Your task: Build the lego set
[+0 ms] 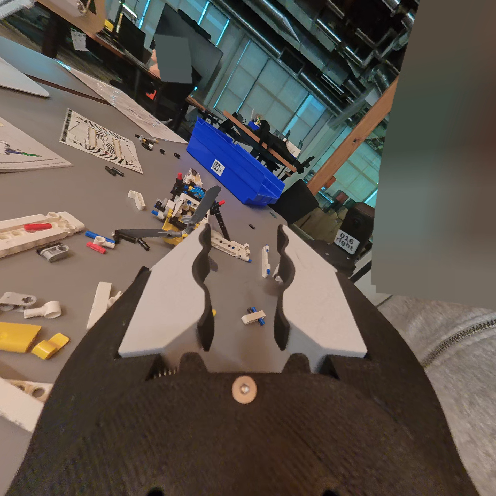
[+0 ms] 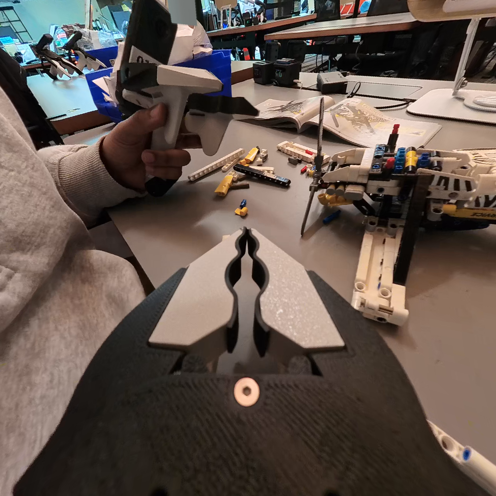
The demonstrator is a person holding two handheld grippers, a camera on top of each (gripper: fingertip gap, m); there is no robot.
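- Judging by the table, I am partway through the build: the helicopter model stands assembled in its core ahead and to the right of my right gripper, with body, gears and a grey rotor blade already on.
- My right gripper is clenched, its tips meeting, and I see nothing between them; it hovers low over bare grey table.
- My left gripper is released, fingers spread wide, holding nothing; the model sits ahead of it, slightly left.
- Between its spread fingers, on the table below, lies a small white connector with blue pins; a white beam with blue pins lies farther ahead.
- Plenty is left: loose pieces lie left of the left gripper, among them a white panel with a red pin, yellow parts and small white connectors.
- More loose beams, a black one and a white one, lie ahead of my right gripper, with the open instruction booklet beyond them.
- A blue bin stands past the model.
- I judge the next step is picking a loose piece; which one I cannot tell.
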